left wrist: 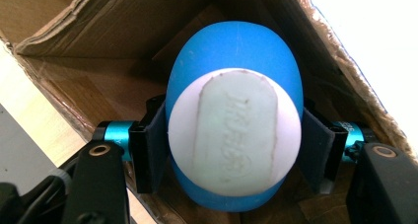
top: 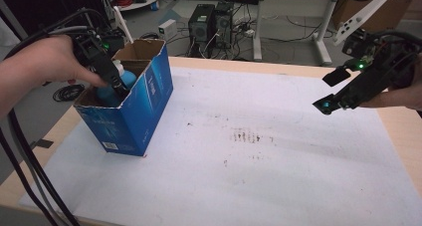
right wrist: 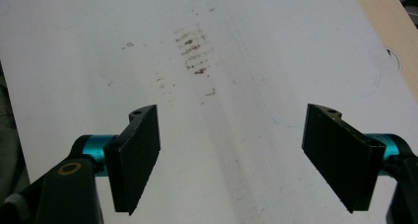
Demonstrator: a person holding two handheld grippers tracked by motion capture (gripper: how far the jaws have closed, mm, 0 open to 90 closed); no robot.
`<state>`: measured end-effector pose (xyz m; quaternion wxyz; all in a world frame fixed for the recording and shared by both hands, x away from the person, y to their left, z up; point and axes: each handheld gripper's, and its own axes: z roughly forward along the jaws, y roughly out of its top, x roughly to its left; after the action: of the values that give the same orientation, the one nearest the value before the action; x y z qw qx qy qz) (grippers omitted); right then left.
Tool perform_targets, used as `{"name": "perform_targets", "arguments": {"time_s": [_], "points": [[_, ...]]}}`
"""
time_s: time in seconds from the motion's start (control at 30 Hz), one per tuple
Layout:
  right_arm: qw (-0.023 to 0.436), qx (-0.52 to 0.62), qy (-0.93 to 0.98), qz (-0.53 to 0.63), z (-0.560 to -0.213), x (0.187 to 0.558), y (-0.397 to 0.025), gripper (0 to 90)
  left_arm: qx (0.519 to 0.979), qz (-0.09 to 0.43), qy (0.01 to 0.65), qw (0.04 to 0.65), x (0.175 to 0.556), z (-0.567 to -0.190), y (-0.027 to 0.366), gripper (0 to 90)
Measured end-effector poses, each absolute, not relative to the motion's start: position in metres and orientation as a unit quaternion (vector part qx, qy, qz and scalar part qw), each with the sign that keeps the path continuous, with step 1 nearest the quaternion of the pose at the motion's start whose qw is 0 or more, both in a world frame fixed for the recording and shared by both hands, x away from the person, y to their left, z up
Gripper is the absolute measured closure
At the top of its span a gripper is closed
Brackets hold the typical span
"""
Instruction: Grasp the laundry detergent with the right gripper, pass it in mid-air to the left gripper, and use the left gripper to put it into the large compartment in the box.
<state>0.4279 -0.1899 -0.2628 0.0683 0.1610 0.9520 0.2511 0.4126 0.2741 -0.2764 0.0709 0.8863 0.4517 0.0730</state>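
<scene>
A blue bottle (left wrist: 234,44) with a white cap (left wrist: 234,132) stands inside an open blue cardboard box (top: 144,106) at the table's left. My left gripper (top: 117,84) reaches down into the box. In the left gripper view my left gripper (left wrist: 234,150) is shut on the bottle, one pad pressed against each side just below the cap. The bottle's blue shoulder (top: 128,78) peeks above the box rim. My right gripper (top: 330,91) hovers over the table's right side, open, with nothing between its fingers (right wrist: 140,155).
A white sheet (top: 249,176) covers the wooden table, with a dark smudge (top: 246,135) near its middle. The box's brown inner walls (left wrist: 98,81) close in around the bottle. Cables trail from the left hand over the table's front left edge (top: 30,171).
</scene>
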Motion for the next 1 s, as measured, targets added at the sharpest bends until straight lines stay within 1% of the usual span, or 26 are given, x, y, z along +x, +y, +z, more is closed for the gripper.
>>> {"name": "perform_targets", "arguments": {"time_s": [0.13, 0.17, 0.2, 0.23, 0.3, 0.37, 0.43, 0.47, 0.5, 0.6, 0.63, 0.67, 0.73, 0.8, 0.83, 0.87, 0.9, 0.93, 0.97, 1.0], "points": [[0.069, 0.159, 0.953, 0.249, -0.263, 0.428, -0.190, 21.9, 0.890, 0.077, 0.445, 0.067, 0.413, -0.275, 0.271, 37.5], [0.069, 0.159, 0.953, 0.249, -0.263, 0.427, -0.189, 21.9, 0.890, 0.077, 0.445, 0.067, 0.413, -0.275, 0.271, 35.5], [0.069, 0.159, 0.953, 0.249, -0.263, 0.427, -0.189, 21.9, 0.890, 0.082, 0.443, 0.070, 0.413, -0.273, 0.271, 35.5], [0.068, 0.159, 0.953, 0.249, -0.263, 0.427, -0.189, 21.9, 0.888, 0.084, 0.445, 0.071, 0.412, -0.270, 0.271, 32.4], [0.068, 0.159, 0.953, 0.250, -0.263, 0.427, -0.190, 21.9, 0.890, 0.094, 0.440, 0.070, 0.411, -0.262, 0.271, 30.6], [0.069, 0.157, 0.953, 0.249, -0.263, 0.427, -0.190, 21.9, 0.891, 0.104, 0.437, 0.072, 0.409, -0.255, 0.271, 26.5], [0.069, 0.157, 0.953, 0.249, -0.263, 0.427, -0.190, 21.9, 0.891, 0.108, 0.436, 0.073, 0.408, -0.251, 0.271, 26.4], [0.069, 0.158, 0.953, 0.249, -0.263, 0.427, -0.191, 21.9, 0.894, 0.120, 0.427, 0.071, 0.405, -0.241, 0.270, 26.4], [0.069, 0.158, 0.953, 0.250, -0.264, 0.426, -0.191, 21.9, 0.894, 0.124, 0.425, 0.073, 0.403, -0.237, 0.269, 22.3], [0.070, 0.158, 0.953, 0.250, -0.264, 0.426, -0.191, 21.9, 0.896, 0.131, 0.416, 0.081, 0.400, -0.227, 0.264, 22.1], [0.070, 0.160, 0.953, 0.249, -0.265, 0.425, -0.192, 21.9, 0.900, 0.139, 0.404, 0.091, 0.398, -0.219, 0.257, 21.2], [0.070, 0.160, 0.953, 0.249, -0.265, 0.425, -0.192, 21.9, 0.900, 0.139, 0.404, 0.091, 0.398, -0.219, 0.257, 21.1], [0.069, 0.162, 0.952, 0.249, -0.266, 0.423, -0.193, 21.9, 0.906, 0.146, 0.384, 0.100, 0.396, -0.212, 0.245, 21.1], [0.071, 0.162, 0.951, 0.254, -0.265, 0.422, -0.194, 21.8, 0.910, 0.145, 0.374, 0.102, 0.396, -0.209, 0.241, 21.0], [0.070, 0.166, 0.950, 0.256, -0.265, 0.421, -0.195, 21.8, 0.915, 0.145, 0.358, 0.113, 0.395, -0.207, 0.230, 21.0], [0.070, 0.166, 0.950, 0.256, -0.265, 0.421, -0.195, 21.8, 0.915, 0.145, 0.358, 0.113, 0.395, -0.207, 0.230, 21.0], [0.070, 0.168, 0.948, 0.260, -0.265, 0.419, -0.196, 21.8, 0.923, 0.141, 0.338, 0.117, 0.396, -0.206, 0.218, 21.0], [0.072, 0.170, 0.948, 0.260, -0.265, 0.419, -0.197, 21.8, 0.923, 0.141, 0.338, 0.117, 0.396, -0.206, 0.218, 21.0], [0.071, 0.173, 0.947, 0.261, -0.265, 0.418, -0.198, 21.2, 0.928, 0.137, 0.322, 0.127, 0.396, -0.207, 0.206, 21.0], [0.071, 0.173, 0.947, 0.261, -0.265, 0.418, -0.198, 21.2, 0.928, 0.137, 0.322, 0.127, 0.396, -0.207, 0.206, 21.0]]}}
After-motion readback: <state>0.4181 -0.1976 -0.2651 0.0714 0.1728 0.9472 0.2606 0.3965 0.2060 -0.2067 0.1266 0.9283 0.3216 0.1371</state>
